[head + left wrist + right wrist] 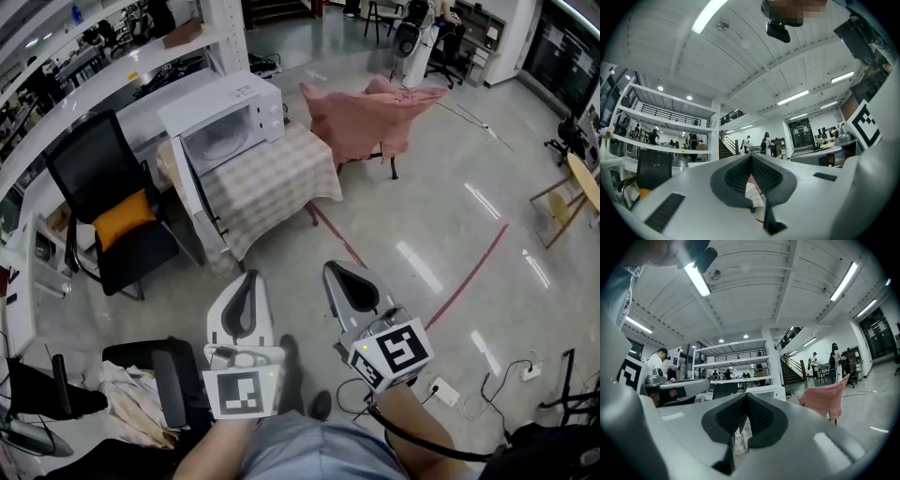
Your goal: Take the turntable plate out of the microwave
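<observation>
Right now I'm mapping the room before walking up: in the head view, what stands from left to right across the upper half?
black office chair → microwave → pink cloth → wooden frame

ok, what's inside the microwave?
With the door open, the microwave shows the turntable plate lying on its floor. Whatever is beneath the plate is covered.
</observation>
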{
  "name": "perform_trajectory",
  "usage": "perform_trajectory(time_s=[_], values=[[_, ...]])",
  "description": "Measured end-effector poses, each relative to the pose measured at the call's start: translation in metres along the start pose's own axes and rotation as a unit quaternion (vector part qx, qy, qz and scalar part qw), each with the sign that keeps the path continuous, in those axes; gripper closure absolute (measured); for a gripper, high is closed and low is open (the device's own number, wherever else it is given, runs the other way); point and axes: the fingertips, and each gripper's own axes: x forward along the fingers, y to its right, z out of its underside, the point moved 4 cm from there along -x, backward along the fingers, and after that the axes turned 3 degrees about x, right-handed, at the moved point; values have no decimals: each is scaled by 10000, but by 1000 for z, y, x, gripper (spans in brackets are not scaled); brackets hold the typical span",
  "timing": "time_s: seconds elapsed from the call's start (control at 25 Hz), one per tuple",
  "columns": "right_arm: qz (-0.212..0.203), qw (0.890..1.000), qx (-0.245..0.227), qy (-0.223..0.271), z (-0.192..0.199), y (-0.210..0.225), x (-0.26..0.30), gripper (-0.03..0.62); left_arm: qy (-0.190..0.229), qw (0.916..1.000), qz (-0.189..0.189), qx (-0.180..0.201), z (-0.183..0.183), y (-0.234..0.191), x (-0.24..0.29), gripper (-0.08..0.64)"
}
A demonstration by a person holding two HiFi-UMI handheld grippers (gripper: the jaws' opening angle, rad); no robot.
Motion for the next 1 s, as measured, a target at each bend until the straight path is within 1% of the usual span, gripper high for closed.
perform_trajectory(time_s=[0.12,0.24,0.52,0.8,1.0], values=[[5,10000,49,-47,9,10,24,591,-70,10000,0,-61,14,-12,23,554],[30,9999,75,-78,13,22,51,591,-66,10000,56,-21,21,-26,51,554],[95,9998,139,-131,10,50,121,591,-146,9998,48,-90,34,-69,113,554],[21,9998,89,-187,3,56,187,591,-89,9998,8,-164,39,-114,156,554],[-8,9999,28,-162,-2,55,223,591,0,9998,0,-194,38,-141,174,554]])
